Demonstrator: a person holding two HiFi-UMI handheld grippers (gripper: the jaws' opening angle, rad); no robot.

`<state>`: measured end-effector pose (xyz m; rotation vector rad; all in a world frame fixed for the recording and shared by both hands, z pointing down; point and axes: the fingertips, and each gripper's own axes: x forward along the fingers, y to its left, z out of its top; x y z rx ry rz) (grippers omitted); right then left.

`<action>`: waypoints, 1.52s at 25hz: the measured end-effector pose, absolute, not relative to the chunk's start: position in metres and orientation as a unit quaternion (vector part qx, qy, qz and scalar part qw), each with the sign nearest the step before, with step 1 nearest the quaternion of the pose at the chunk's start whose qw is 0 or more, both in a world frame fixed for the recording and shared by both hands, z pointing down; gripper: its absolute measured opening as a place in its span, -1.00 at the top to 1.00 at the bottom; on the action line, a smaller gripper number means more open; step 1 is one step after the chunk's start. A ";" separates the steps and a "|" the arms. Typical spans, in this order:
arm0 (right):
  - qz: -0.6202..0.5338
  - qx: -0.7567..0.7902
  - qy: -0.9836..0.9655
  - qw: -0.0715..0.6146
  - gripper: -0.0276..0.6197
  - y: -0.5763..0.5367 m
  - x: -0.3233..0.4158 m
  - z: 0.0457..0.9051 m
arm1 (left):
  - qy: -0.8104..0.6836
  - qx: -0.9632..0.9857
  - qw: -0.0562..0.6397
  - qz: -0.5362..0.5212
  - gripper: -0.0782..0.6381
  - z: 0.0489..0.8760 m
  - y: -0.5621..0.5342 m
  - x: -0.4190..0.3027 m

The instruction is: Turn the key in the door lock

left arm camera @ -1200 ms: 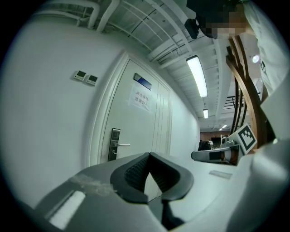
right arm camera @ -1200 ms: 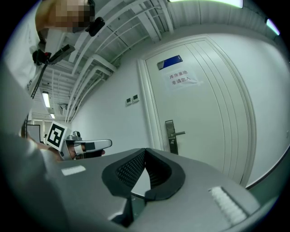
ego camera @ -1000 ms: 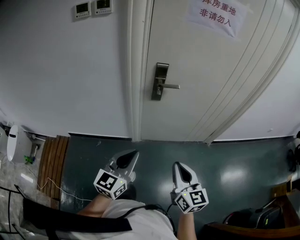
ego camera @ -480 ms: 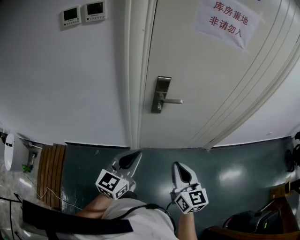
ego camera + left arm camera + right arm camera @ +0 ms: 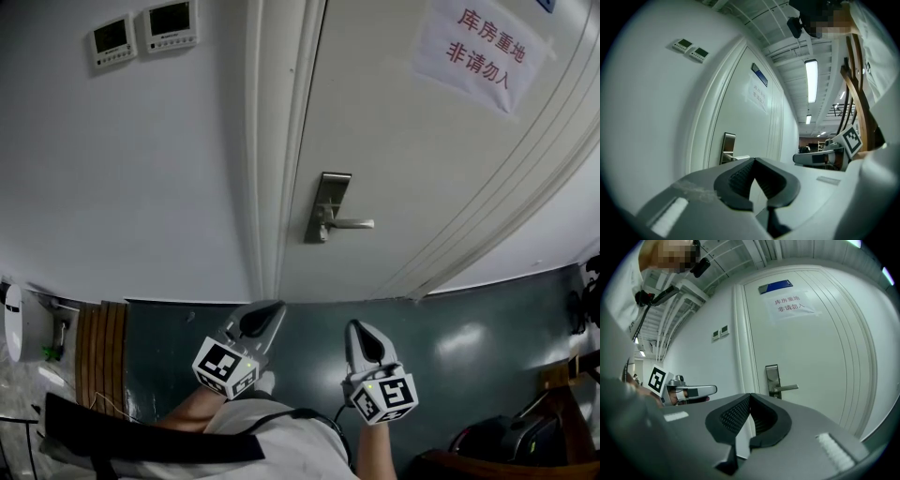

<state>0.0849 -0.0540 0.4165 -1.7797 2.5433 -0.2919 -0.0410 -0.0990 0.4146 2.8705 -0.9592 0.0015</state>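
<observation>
The white door carries a metal lock plate with a lever handle pointing right. I cannot make out a key on it from here. Both grippers are held low in the head view, well short of the door and pointing level at it. My left gripper is shut and holds nothing. My right gripper is also shut and empty. The left gripper view has the lock plate just left of its jaw tips. In the right gripper view the lock plate stands above and right of the jaw tips.
A paper sign hangs high on the door. Two wall control panels sit left of the door frame. Wooden slats lie on the floor at left, and a chair stands at the lower right.
Both grippers have travelled toward the door together. The lock plate and handle now look larger and sit lower in the head view. The jaws stayed shut.
</observation>
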 end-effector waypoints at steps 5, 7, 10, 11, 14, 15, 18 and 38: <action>-0.098 -0.580 0.809 0.002 0.89 -0.081 0.076 0.423 | -0.302 0.951 0.065 0.002 0.77 0.420 -0.130 -0.048; -0.103 -0.584 0.805 -0.003 0.89 -0.088 0.075 0.428 | -0.297 0.952 0.067 0.004 0.77 0.423 -0.140 -0.051; -0.113 -0.590 0.800 -0.003 0.89 -0.098 0.074 0.436 | -0.298 0.952 0.071 0.004 0.77 0.428 -0.153 -0.056; -0.116 -0.590 0.799 -0.004 0.89 -0.101 0.073 0.438 | -0.299 0.951 0.073 0.005 0.77 0.430 -0.157 -0.057; -0.119 -0.585 0.802 -0.007 0.89 -0.109 0.069 0.442 | -0.303 0.950 0.077 0.006 0.77 0.434 -0.165 -0.061; -0.120 -0.582 0.804 -0.007 0.89 -0.112 0.068 0.442 | -0.304 0.949 0.079 0.007 0.77 0.434 -0.167 -0.062; -0.119 -0.577 0.808 -0.004 0.89 -0.122 0.069 0.442 | -0.311 0.947 0.079 0.008 0.77 0.436 -0.174 -0.062; -0.152 -0.511 0.845 0.041 0.89 -0.192 0.098 0.449 | -0.398 0.915 0.073 0.002 0.77 0.434 -0.203 -0.036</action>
